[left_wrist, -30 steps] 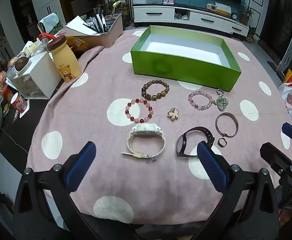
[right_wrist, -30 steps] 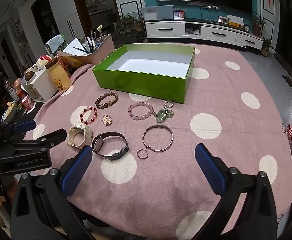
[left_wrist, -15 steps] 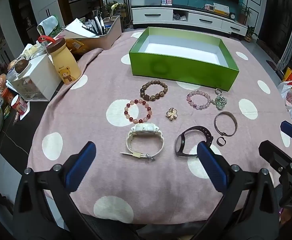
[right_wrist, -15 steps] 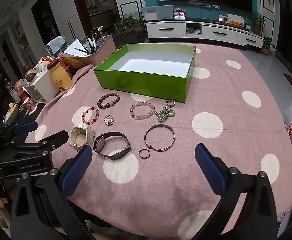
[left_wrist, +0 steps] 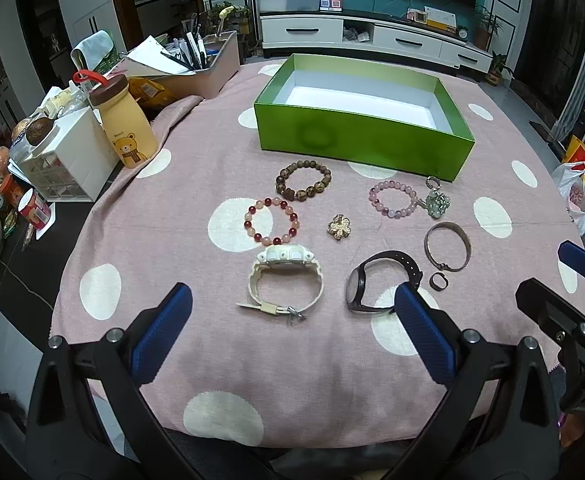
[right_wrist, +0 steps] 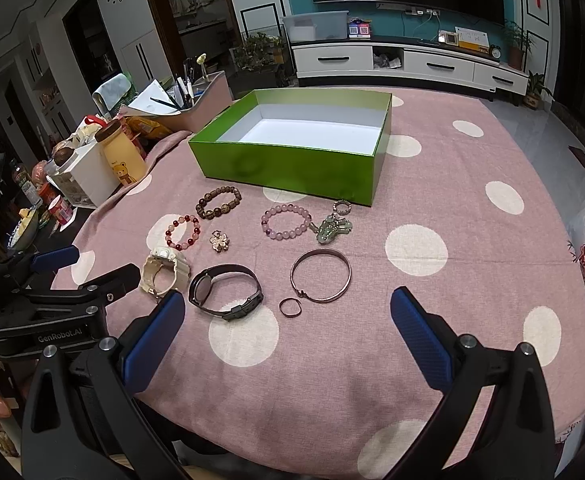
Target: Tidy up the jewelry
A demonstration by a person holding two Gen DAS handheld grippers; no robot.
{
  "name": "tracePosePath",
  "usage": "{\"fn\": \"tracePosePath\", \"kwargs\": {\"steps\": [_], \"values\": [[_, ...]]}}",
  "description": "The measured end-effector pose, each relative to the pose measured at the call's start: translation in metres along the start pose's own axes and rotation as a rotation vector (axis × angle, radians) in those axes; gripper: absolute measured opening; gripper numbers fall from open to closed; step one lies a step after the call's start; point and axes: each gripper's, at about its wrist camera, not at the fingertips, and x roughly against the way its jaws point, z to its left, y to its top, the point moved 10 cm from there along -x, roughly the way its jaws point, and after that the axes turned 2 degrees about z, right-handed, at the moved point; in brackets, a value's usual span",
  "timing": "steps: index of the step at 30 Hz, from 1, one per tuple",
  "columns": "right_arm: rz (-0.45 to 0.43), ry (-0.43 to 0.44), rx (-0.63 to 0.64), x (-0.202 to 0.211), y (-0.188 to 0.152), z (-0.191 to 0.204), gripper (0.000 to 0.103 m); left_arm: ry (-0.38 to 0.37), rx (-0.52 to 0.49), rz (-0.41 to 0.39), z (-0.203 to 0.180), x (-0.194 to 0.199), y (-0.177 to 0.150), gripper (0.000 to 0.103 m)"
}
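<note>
Lying loose before the green box, nine jewelry pieces are seen on the dotted pink cloth.
Three beaded bracelets, two strap watches, one metal bangle, one small ring, one flower brooch and one jade charm are counted nearer than the box. The left gripper and right gripper are held spread wide, nothing gripped.

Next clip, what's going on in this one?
A person holds a hand-held gripper in each hand over a polka-dot table: the left hand-held gripper and right hand-held gripper are both open and empty. Bracelets, two watches, a bangle and a ring lie on the cloth; the green box has nothing in it.
</note>
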Motion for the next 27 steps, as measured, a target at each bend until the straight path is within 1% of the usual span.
{"fn": "tracePosePath", "kwargs": {"steps": [27], "values": [[-0.009,0.009,0.001,0.0036,0.0021,0.0016,0.102,-0.001,-0.002,-0.002,-0.0010,0.0008,0.0006,0.101]]}}
